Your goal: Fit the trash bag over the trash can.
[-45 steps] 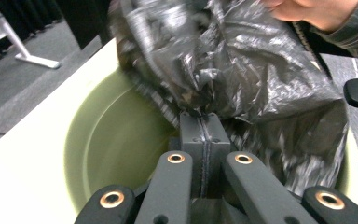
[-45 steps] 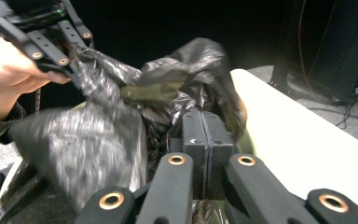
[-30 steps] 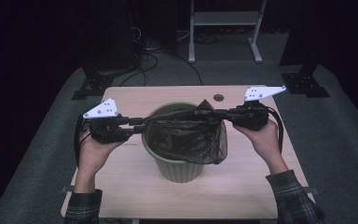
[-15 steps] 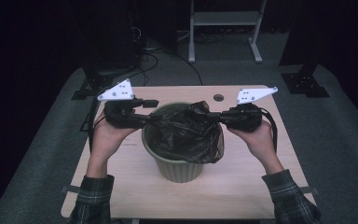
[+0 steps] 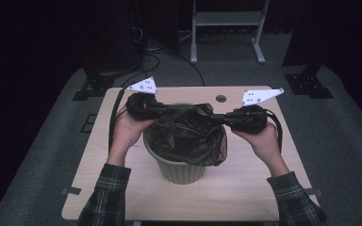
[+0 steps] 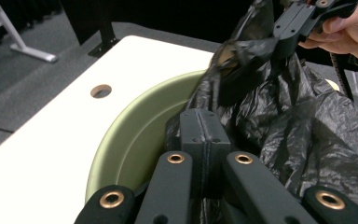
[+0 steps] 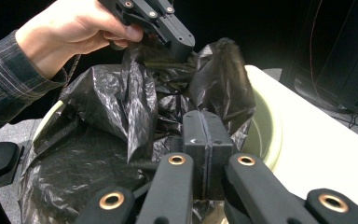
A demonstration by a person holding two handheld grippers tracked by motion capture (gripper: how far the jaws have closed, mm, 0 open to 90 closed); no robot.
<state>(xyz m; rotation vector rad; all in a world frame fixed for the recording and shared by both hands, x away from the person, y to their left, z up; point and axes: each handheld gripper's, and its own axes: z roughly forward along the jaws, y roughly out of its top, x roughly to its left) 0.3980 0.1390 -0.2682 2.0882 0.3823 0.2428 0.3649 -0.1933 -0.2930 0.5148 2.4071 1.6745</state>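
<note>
High view: left gripper (image 5: 169,109) and right gripper (image 5: 217,117), jaws clamped on the black bag (image 5: 191,139), meet mid-frame over the green bin (image 5: 176,170). Left gripper view reveals bare bin wall; table (image 5: 245,197) lies open below.

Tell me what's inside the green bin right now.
A crumpled black plastic bag sits in the green bin, spilling over its near rim. The left hand-held gripper and right hand-held gripper pinch its top edge. The bag hides the bin's bottom.
</note>
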